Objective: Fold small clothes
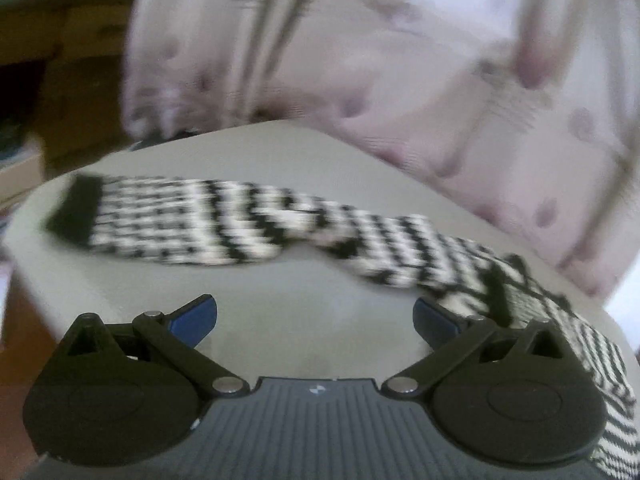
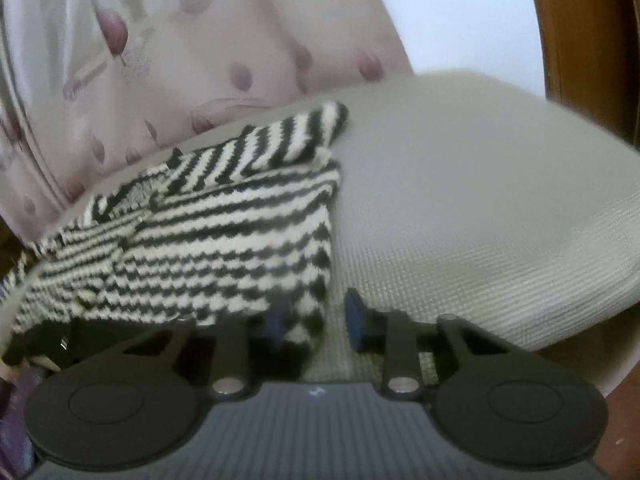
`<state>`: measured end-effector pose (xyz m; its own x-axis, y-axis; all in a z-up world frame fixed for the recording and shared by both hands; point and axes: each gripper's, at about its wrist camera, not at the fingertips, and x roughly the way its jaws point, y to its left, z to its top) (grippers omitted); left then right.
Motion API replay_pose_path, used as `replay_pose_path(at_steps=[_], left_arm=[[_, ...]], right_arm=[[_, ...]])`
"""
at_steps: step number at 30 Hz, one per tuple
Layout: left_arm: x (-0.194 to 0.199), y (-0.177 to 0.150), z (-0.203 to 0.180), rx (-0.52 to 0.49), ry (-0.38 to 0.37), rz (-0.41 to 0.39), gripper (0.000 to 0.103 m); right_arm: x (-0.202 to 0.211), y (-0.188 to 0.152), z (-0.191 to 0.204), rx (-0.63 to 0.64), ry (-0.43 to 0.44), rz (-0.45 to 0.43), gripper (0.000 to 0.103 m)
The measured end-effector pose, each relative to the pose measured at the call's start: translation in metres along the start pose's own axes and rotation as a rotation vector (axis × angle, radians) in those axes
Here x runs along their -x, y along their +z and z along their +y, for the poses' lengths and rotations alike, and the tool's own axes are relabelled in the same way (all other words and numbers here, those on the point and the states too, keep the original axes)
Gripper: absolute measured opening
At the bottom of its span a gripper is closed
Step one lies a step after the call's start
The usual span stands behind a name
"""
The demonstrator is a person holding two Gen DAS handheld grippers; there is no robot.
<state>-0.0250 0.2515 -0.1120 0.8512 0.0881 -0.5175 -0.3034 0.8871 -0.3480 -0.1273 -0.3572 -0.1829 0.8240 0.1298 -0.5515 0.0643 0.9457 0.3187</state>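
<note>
A black-and-white striped knitted garment [image 1: 240, 224] lies stretched across a beige mesh cushion [image 1: 280, 156], its black cuff at the left. My left gripper [image 1: 316, 320] is open just in front of it, with bare cushion between its blue pads [image 1: 194, 320]. In the right wrist view the garment [image 2: 220, 232] is bunched in folds on the left half of the cushion [image 2: 480, 200]. My right gripper [image 2: 314, 320] has narrow jaws set around the garment's near right corner. The left pad [image 2: 274, 326] is against the cloth, while a strip of cushion shows before the right pad [image 2: 354, 316].
A pale pink patterned fabric [image 1: 400, 60] hangs close behind the cushion, seen also in the right wrist view as the fabric [image 2: 160, 40]. Dark wooden furniture [image 1: 60, 60] stands at the left, and a wooden frame [image 2: 580, 40] at the right. The cushion's near edge drops off.
</note>
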Motion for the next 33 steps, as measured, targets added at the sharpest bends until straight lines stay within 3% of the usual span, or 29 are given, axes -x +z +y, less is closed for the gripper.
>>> replay_pose_path(at_steps=[4, 7, 10, 14, 16, 18, 22, 23, 27, 30, 33], left_arm=[[-0.001, 0.016, 0.046, 0.108, 0.044, 0.008, 0.099], [-0.010, 0.029, 0.074, 0.189, 0.072, 0.021, 0.094], [-0.016, 0.043, 0.092, 0.261, 0.040, 0.028, 0.093], [-0.029, 0.059, 0.107, 0.372, 0.024, 0.039, 0.093], [-0.033, 0.064, 0.112, 0.417, 0.027, 0.030, 0.084], [-0.038, 0.067, 0.117, 0.435, 0.043, 0.027, 0.056], [-0.049, 0.067, 0.129, 0.482, 0.033, 0.038, 0.024], [-0.052, 0.066, 0.132, 0.496, 0.039, 0.042, 0.008], [-0.055, 0.071, 0.131, 0.518, 0.073, 0.000, 0.006], [-0.055, 0.090, 0.106, 0.465, 0.074, -0.042, 0.006], [-0.052, 0.118, 0.066, 0.398, 0.027, -0.088, 0.006]], right_arm=[[0.010, 0.001, -0.004, -0.033, -0.031, -0.029, 0.028], [0.024, 0.005, -0.003, -0.084, 0.029, -0.125, 0.028], [0.029, 0.014, 0.007, -0.080, 0.057, -0.171, 0.028], [0.020, 0.022, 0.020, -0.080, 0.100, -0.158, 0.029], [0.016, 0.023, 0.026, -0.071, 0.108, -0.146, 0.029], [0.012, 0.022, 0.031, -0.066, 0.115, -0.136, 0.030], [0.004, 0.019, 0.039, -0.065, 0.128, -0.109, 0.034], [0.004, 0.018, 0.041, -0.062, 0.129, -0.106, 0.035], [-0.001, 0.018, 0.046, -0.052, 0.135, -0.094, 0.035], [-0.005, 0.022, 0.050, -0.048, 0.143, -0.094, 0.035], [-0.009, 0.026, 0.050, -0.062, 0.161, -0.104, 0.035]])
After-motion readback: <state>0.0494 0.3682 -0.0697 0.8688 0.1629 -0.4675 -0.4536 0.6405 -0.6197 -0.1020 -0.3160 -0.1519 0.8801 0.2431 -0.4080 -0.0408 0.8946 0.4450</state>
